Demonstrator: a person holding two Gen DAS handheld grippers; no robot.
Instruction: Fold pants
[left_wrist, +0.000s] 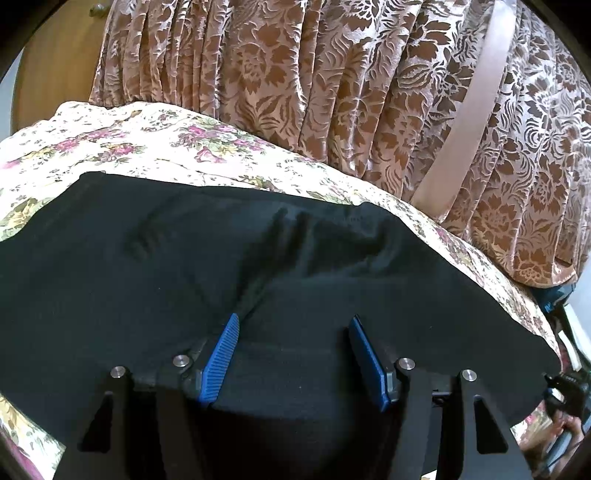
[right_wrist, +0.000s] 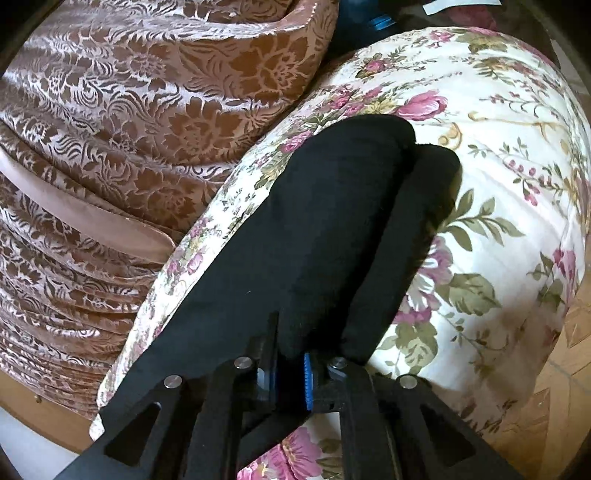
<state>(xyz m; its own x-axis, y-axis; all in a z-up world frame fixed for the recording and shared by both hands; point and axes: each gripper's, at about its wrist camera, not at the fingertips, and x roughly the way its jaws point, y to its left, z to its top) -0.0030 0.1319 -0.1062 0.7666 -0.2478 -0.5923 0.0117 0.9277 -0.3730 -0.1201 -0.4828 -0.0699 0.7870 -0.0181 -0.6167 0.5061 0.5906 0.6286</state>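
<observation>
Your left claw (left_wrist: 293, 325) hangs with its blue pads (left_wrist: 221, 363) spread wide apart, just above the black pants (left_wrist: 155, 280), gripping nothing. The pants lie spread across the floral bedspread (left_wrist: 122, 140), with a crease running away from the left pad. Behind the bed hangs a brown patterned curtain (left_wrist: 295, 74) with a pale pink band (left_wrist: 461, 125).

Your right claw (right_wrist: 291, 373) has its pads drawn close together, clamped on a fold of the pants (right_wrist: 314, 221). From there the two legs stretch away side by side over the flowered cover (right_wrist: 498, 166), the curtain (right_wrist: 110, 110) to the left.
</observation>
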